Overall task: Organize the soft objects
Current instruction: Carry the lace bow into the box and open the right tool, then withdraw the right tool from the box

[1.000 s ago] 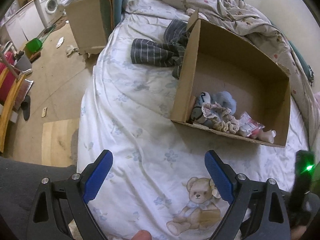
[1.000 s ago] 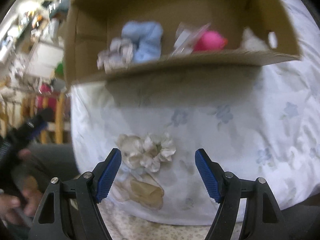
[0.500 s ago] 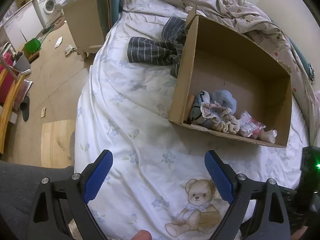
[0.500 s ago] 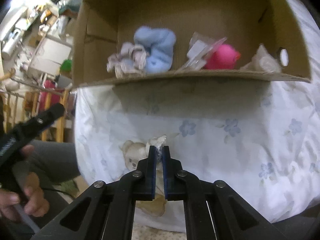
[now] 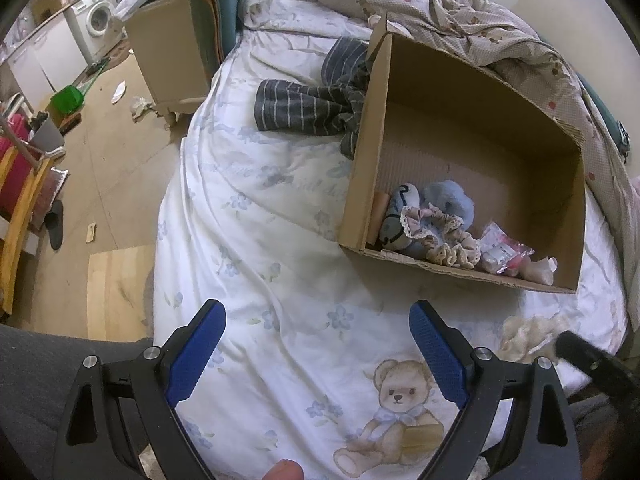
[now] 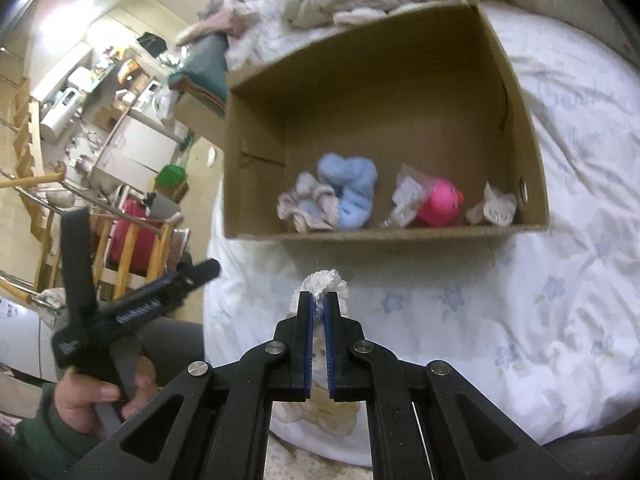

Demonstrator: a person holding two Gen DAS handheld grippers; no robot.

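The right claw (image 6: 318, 306) is clamped on a cream scrunchie (image 6: 324, 280), lifted just short of the cardboard box (image 6: 384, 236) on the bed (image 6: 560, 300). The left claw (image 5: 318, 354) hangs spread apart, holding nothing. Inside I count a frilly scrunchie (image 6: 306, 206), a blue plush (image 6: 354, 190), a pink toy (image 6: 440, 208), a clear packet (image 6: 406, 196) and a white piece (image 6: 494, 210). I'd say mostly done; a striped garment (image 5: 308, 110) lies outside.
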